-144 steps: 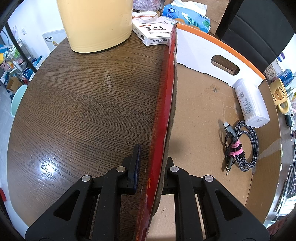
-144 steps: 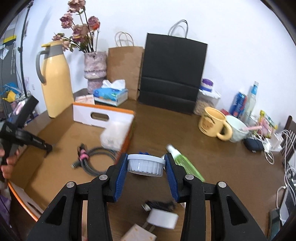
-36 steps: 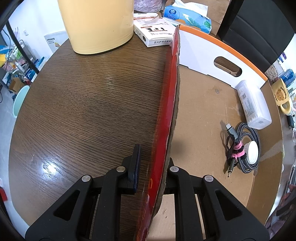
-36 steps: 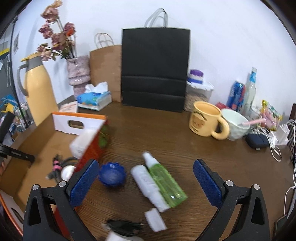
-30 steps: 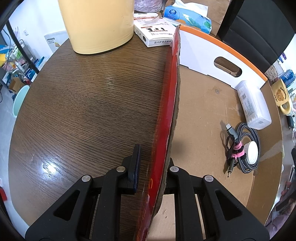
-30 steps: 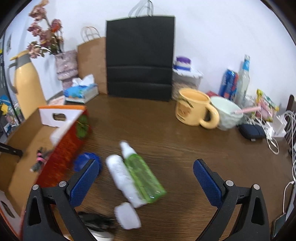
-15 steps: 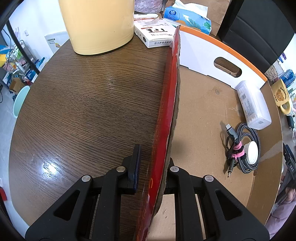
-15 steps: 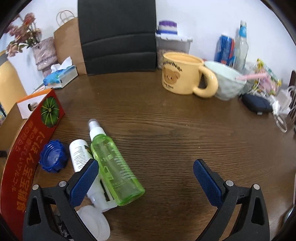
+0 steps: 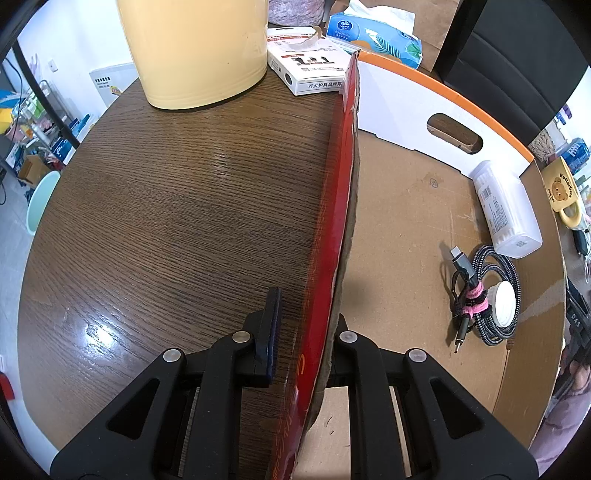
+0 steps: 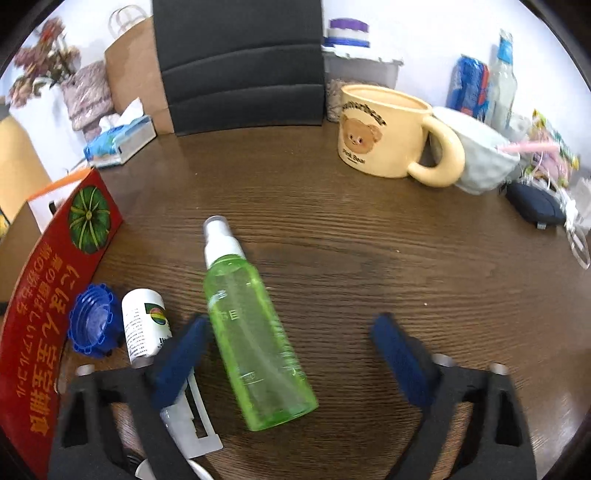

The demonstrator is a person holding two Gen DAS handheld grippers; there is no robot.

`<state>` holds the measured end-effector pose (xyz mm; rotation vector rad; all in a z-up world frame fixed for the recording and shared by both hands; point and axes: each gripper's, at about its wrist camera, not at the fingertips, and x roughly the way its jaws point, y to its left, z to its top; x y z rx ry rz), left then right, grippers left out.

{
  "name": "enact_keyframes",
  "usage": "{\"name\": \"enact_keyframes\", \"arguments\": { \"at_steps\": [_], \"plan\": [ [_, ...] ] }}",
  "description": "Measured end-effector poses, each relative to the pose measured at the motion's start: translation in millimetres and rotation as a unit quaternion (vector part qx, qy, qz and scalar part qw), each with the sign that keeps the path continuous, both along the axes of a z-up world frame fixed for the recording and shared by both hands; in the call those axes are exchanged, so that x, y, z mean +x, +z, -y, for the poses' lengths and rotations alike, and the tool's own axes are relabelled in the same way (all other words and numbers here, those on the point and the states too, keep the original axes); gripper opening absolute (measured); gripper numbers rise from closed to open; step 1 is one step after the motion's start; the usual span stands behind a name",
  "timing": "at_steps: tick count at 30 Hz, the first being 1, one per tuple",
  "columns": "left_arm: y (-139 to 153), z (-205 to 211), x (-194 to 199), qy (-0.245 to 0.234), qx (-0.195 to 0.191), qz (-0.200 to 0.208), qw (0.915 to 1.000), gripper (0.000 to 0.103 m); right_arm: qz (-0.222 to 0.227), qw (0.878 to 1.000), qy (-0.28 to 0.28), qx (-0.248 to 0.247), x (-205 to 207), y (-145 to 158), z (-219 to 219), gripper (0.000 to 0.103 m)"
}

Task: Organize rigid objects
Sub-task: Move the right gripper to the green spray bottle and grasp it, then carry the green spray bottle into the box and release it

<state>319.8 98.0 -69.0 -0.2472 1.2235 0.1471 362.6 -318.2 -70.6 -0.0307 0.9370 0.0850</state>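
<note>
My left gripper (image 9: pixel 301 325) is shut on the red side wall (image 9: pixel 334 229) of the cardboard box (image 9: pixel 402 206). In the box lie a coiled cable (image 9: pixel 491 291), a white round jar (image 9: pixel 505 305) and a clear plastic case (image 9: pixel 506 214). My right gripper (image 10: pixel 291 347) is open, low over the table, its jaws either side of a green spray bottle (image 10: pixel 251 325) that lies flat. A white bottle (image 10: pixel 146 323) and a blue lid (image 10: pixel 92 321) lie to its left beside the box's red wall (image 10: pixel 48 295).
A yellow bear mug (image 10: pixel 388 133), a pale bowl (image 10: pixel 476 158), a dark pouch (image 10: pixel 535 206), cans and a black bag (image 10: pixel 240 62) stand at the back. A yellow jug (image 9: pixel 195 48), a white carton (image 9: pixel 310 70) and a tissue pack (image 9: pixel 373 33) stand beyond the box.
My right gripper has let go of the white jar in the box, opened, swung right and come down over the green spray bottle. The left gripper has stayed on the box wall.
</note>
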Motion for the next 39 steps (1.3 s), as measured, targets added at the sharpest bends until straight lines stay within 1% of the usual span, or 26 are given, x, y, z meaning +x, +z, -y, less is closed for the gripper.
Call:
{"name": "enact_keyframes", "arguments": {
  "at_steps": [1,2,3,4,5,6,7,15,17,19,24,32,39],
  "plan": [
    [-0.2,0.0,-0.3,0.0,0.0,0.0,1.0,0.011,0.001,1.0,0.004,-0.007,-0.9,0.3,-2.9,0.072],
    [-0.2,0.1,-0.4,0.0,0.0,0.0,1.0,0.011,0.003,1.0,0.006,-0.013,-2.0,0.7,-5.2,0.069],
    [-0.1,0.0,-0.1,0.0,0.0,0.0,1.0,0.011,0.005,1.0,0.012,-0.014,-3.4,1.4,-7.1,0.061],
    [-0.2,0.1,-0.4,0.0,0.0,0.0,1.0,0.011,0.007,1.0,0.018,-0.013,-4.2,2.0,-8.4,0.05],
    [-0.1,0.1,-0.2,0.0,0.0,0.0,1.0,0.011,0.009,1.0,0.02,-0.014,-5.1,2.6,-9.3,0.046],
    [-0.1,0.2,-0.2,0.0,0.001,0.0,1.0,0.011,0.01,1.0,0.02,-0.014,-5.7,3.0,-9.8,0.04],
    [0.7,0.4,-0.7,0.0,0.002,0.001,1.0,0.011,0.011,1.0,0.019,-0.013,-6.5,3.1,-9.4,0.037],
    [1.4,1.0,-1.3,0.0,0.002,0.001,1.0,0.011,0.015,1.0,0.0,0.023,-11.8,5.5,2.3,0.035],
    [1.7,0.9,-1.2,0.0,0.003,0.001,1.0,0.011,0.025,0.999,-0.011,0.021,-14.4,8.4,4.7,0.035],
    [2.3,1.1,-1.4,0.001,0.003,0.001,1.0,0.011,0.034,0.999,-0.018,0.007,-17.5,12.2,5.4,0.035],
    [3.9,1.3,-1.3,0.002,0.003,0.002,1.0,0.011,0.065,0.997,-0.024,0.017,-28.3,29.1,9.2,0.035],
    [4.0,1.6,-1.7,0.002,0.003,0.002,1.0,0.011,0.098,0.995,-0.031,0.005,-38.5,49.8,1.3,0.035],
    [2.9,0.9,-1.6,0.002,0.0,0.001,1.0,0.011,0.139,0.99,-0.019,0.004,-54.9,72.2,-28.0,0.035]
  ]
}}
